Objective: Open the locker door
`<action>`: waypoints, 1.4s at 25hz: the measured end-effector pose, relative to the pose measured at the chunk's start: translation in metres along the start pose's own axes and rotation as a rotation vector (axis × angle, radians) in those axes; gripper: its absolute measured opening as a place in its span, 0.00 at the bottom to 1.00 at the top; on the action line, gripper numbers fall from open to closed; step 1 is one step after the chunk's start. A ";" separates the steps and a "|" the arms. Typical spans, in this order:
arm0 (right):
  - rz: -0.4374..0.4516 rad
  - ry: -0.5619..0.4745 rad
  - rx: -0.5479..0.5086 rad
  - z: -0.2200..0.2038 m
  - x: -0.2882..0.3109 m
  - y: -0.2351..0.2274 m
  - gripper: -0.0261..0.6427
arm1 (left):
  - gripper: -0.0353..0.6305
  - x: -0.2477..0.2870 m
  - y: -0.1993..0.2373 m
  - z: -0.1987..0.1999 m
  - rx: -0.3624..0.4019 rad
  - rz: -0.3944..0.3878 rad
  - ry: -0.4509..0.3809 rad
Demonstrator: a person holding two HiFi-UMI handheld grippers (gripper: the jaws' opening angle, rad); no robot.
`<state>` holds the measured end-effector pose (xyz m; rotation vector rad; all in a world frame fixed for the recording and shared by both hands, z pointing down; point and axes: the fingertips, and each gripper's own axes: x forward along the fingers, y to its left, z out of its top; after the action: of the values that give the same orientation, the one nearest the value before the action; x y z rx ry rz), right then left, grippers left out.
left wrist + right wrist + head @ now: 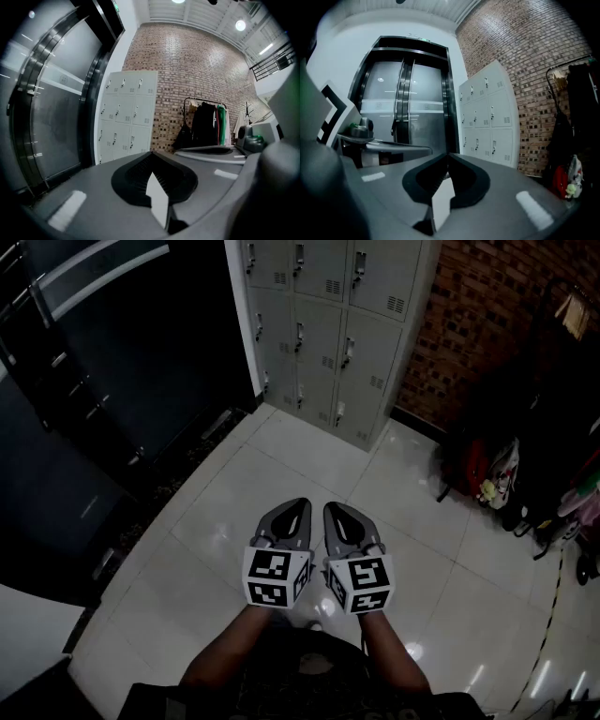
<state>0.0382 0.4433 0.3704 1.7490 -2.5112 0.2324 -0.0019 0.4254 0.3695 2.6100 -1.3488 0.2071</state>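
The locker bank (323,324) stands well apart from both grippers, all its visible doors flush and closed. The left gripper (300,504) and the right gripper (330,508) are held side by side, nearly level and aimed toward the lockers. Each has its jaws pressed together with nothing between them. Beyond their tips the white tiled floor (281,460) runs to the grey lockers, which sit between a dark glass doorway (122,352) on the left and a brick wall (478,324) on the right, where a clothes rack (553,427) with bags stands.
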 end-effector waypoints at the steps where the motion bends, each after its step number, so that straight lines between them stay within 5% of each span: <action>1: 0.001 0.000 0.000 0.000 0.004 -0.003 0.04 | 0.06 0.004 0.001 0.001 0.000 0.000 -0.002; 12: 0.002 0.012 -0.026 0.000 0.068 -0.038 0.04 | 0.06 0.067 0.037 0.011 -0.022 0.003 -0.025; 35: -0.033 0.035 -0.059 0.053 0.294 -0.066 0.04 | 0.06 0.217 0.204 0.080 -0.051 -0.030 -0.040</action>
<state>-0.0005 0.1401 0.3659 1.7465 -2.4372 0.1838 -0.0413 0.1199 0.3600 2.6034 -1.3089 0.1156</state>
